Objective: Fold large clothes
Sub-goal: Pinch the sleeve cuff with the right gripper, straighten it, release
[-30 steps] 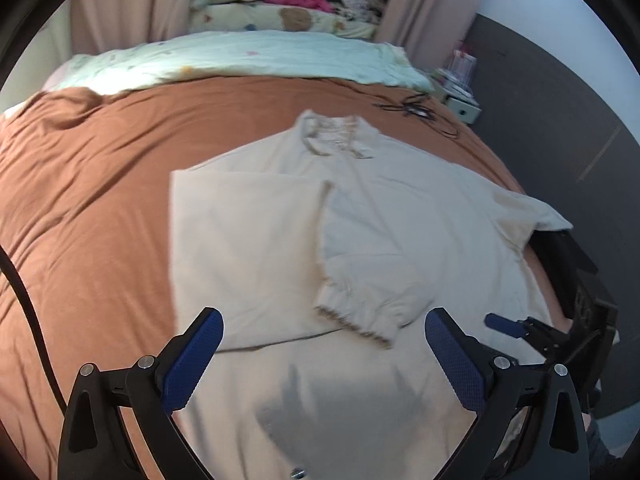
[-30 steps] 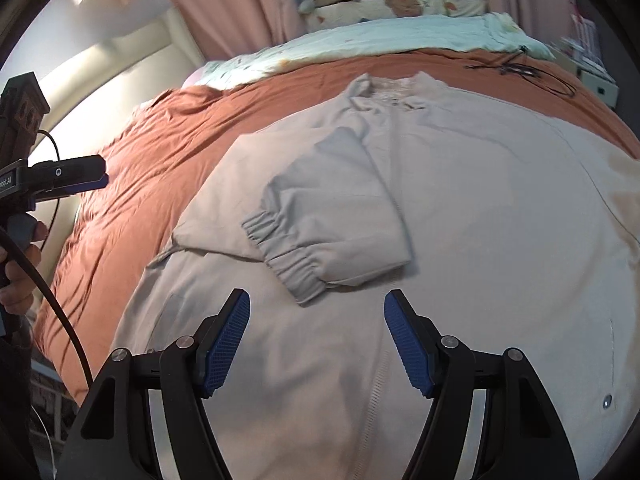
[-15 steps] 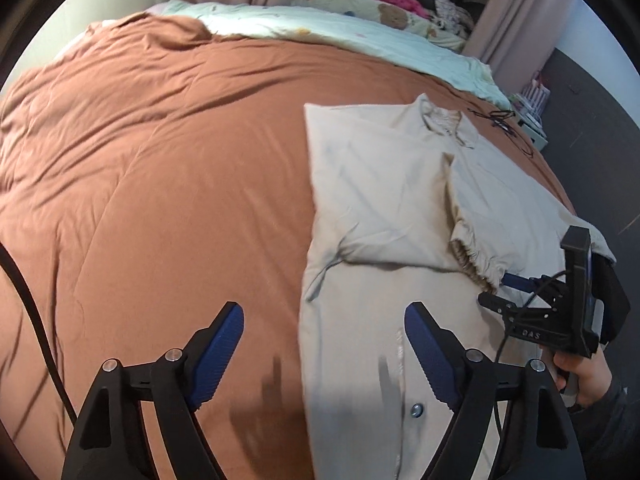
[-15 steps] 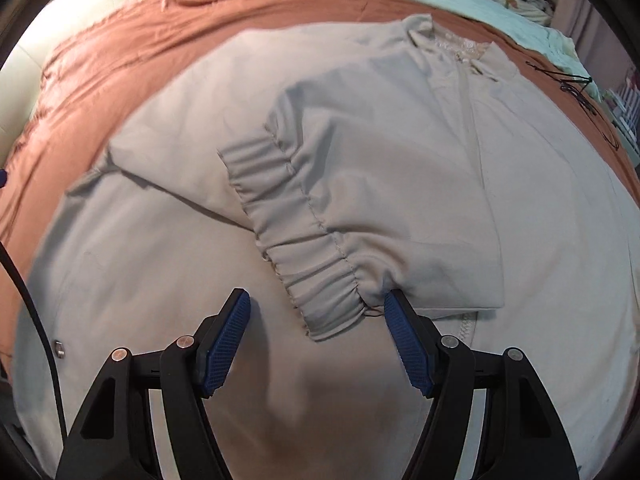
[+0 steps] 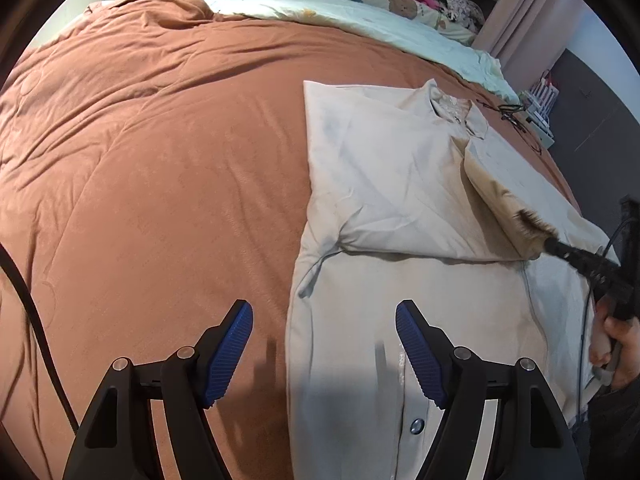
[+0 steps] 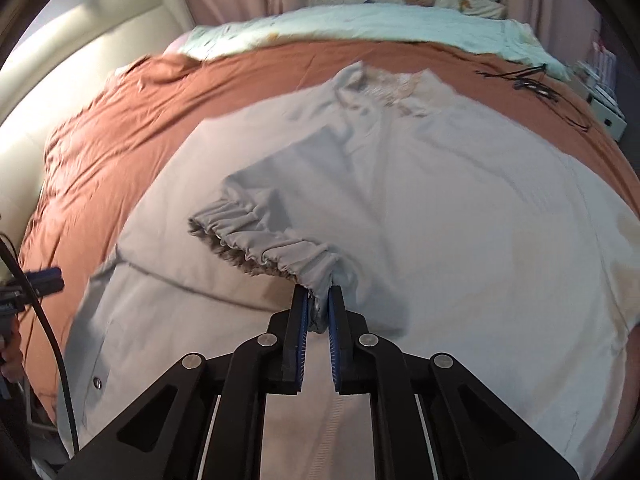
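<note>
One sleeve cuff [image 6: 264,248], left lying loose a moment ago, is now pinched in the right tongs [image 6: 318,308], so the shirt [image 5: 400,184] ahead of the wide-open left tongs [image 5: 324,344] can be folded further.

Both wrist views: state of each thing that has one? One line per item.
Right gripper: shut on the cuff.
Left gripper: open, empty, over the jacket's left edge.
Cuff: elastic, pinched at one end, lifted off the jacket.
Sleeve: folded across the chest.
Jacket: spread flat on the duvet, collar away from the cameras.
Duvet: brown, wrinkled.
</note>
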Motion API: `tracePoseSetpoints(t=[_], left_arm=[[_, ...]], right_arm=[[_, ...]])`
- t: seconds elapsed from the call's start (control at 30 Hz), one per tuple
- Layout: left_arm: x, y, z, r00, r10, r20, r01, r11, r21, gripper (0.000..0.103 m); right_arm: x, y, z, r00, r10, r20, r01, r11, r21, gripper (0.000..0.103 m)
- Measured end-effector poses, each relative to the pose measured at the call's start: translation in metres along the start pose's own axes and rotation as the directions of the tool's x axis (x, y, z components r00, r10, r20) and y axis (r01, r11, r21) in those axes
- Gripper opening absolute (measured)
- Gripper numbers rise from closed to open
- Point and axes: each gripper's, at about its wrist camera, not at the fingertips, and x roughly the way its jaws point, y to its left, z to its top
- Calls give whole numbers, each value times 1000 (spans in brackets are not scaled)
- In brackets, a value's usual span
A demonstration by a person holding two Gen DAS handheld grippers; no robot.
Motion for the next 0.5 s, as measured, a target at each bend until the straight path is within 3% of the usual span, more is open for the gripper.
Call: tracePoseSetpoints(t=[0.13, 0.27, 0.33, 0.4, 0.47, 0.5], left_arm=[[10, -8, 5, 1000, 16, -10, -15, 1000, 15, 73], [23, -14, 8, 998, 48, -31, -47, 998, 36, 67], [29, -15, 8, 997, 66, -35, -64, 997, 47, 67], [34, -16, 9, 996, 82, -38, -79, 995, 59, 67], [40, -16, 10, 994, 98, -44, -94, 993, 70, 67], [42, -16, 10, 994, 103, -46, -100, 992, 73, 66]], right_arm=[[-24, -35, -3, 993, -97, 64, 92, 993, 75, 6], [-27, -76, -14, 979, -203, 25, 192, 955, 226, 10], [-27, -95, -23, 980, -199, 7, 188, 936, 296, 10], [-27, -112, -35, 989, -142, 29, 123, 927, 354, 10], [-24, -124, -44, 994, -109, 23, 91, 916, 391, 24], [-22, -129, -50, 996, -84, 23, 68, 909, 410, 46]])
